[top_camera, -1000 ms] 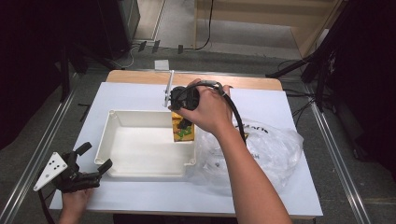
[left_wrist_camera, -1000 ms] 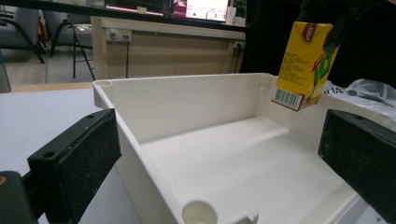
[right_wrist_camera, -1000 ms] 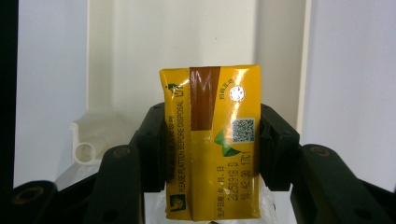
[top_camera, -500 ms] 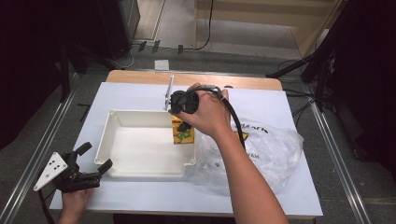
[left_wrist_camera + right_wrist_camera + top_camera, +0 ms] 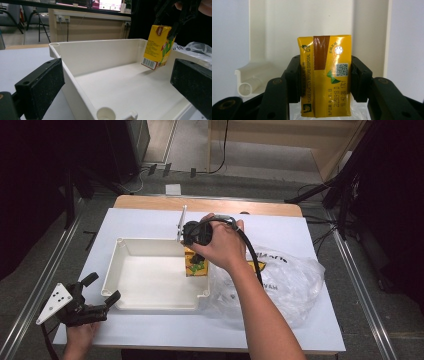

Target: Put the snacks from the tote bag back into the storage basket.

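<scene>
**Yellow carton over tray corner: lowering advice**

Yellow drink carton clamped at both sides by right claw, pads pressed on its narrow faces. Seen hanging tilted above the right end of the white tray, clear of the floor, close to the far right wall. Left claw wide apart, gripping nothing, resting at the tray's near left corner on the counter. Plastic bag lying just right of the tray.

Recommended: level the carton before descent, lower straight until its base meets the tray floor, keep clear of the wall, release only once seated. Risk judged: tipping if dropped tilted.
</scene>
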`<state>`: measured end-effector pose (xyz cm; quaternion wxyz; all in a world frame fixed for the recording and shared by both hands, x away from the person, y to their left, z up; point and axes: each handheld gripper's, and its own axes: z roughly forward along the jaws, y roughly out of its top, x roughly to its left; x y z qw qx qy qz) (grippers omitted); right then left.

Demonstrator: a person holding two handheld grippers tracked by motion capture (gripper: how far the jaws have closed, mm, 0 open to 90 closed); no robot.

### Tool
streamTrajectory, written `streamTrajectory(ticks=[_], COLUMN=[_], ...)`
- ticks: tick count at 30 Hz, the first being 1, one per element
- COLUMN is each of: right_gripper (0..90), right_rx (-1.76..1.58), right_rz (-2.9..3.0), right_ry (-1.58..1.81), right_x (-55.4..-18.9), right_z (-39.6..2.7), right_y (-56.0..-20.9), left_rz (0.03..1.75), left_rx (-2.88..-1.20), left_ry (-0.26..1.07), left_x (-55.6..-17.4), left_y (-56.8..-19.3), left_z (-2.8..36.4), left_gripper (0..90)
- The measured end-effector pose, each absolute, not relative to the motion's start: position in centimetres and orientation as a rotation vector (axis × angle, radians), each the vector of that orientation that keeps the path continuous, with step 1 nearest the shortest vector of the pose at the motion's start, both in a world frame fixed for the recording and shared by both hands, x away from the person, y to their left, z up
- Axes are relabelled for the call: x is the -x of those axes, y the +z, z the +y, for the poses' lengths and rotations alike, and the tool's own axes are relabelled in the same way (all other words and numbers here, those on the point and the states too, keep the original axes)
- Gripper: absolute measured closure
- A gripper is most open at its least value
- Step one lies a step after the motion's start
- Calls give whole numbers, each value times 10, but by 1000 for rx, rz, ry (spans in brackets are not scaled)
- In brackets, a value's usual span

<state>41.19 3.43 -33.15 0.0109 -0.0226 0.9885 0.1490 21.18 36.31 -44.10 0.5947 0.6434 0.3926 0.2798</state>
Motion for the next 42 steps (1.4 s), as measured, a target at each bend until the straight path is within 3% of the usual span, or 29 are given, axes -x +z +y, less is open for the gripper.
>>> streamTrajectory(ticks=[37,42], right_gripper=[533,496], right_rx=[87,84], right_rz=[3095,3122], right_ry=[421,454], right_x=[-410,-411], right_z=[43,40], right_y=[-356,-355], left_rz=[912,913], left_rx=[-1494,-1493], left_ry=[650,650], left_x=[-212,-212], left_y=[-441,-441], left_z=[363,363], left_gripper=[0,0])
